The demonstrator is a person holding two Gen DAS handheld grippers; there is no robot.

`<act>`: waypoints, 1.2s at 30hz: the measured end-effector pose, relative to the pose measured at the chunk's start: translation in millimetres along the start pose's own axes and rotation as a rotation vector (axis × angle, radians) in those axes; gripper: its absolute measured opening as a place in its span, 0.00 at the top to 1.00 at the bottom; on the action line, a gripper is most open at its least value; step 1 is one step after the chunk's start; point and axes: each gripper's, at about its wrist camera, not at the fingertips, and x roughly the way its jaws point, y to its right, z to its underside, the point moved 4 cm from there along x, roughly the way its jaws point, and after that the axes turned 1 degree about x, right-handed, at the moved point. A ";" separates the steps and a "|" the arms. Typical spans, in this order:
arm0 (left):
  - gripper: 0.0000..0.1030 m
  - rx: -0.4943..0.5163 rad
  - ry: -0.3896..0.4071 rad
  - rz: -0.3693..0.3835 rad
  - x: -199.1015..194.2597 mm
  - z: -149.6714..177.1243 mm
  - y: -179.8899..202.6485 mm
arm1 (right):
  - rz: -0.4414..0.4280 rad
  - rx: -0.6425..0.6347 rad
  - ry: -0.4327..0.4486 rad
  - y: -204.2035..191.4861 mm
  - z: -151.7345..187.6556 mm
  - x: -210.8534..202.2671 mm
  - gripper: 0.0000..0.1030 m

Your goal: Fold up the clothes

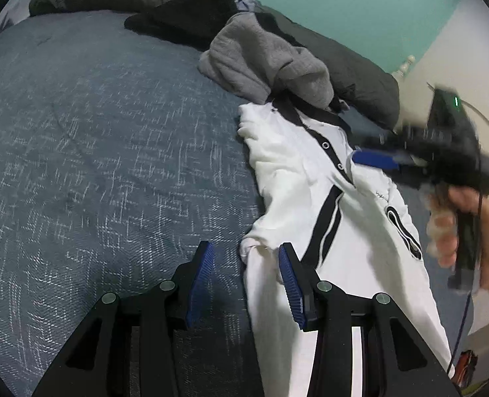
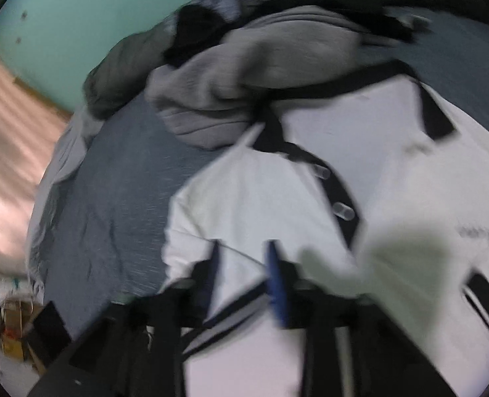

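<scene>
The left gripper (image 1: 246,276) is seen spread open and empty at the edge of the white shirt (image 1: 310,205) laid on the blue bedspread (image 1: 95,149), the right gripper (image 2: 244,274) parted over its chest, grey garment (image 1: 261,63) beyond.

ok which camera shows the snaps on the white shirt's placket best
The left wrist view: the white shirt lies sharp there, and two snaps stand out on the black placket. The right wrist view shows the same snaps closer, but motion blur smears them into pale ovals.
</scene>
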 end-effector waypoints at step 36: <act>0.57 0.021 -0.026 -0.021 14.8 9.8 10.8 | -0.001 -0.052 -0.090 -30.1 -51.0 93.3 0.96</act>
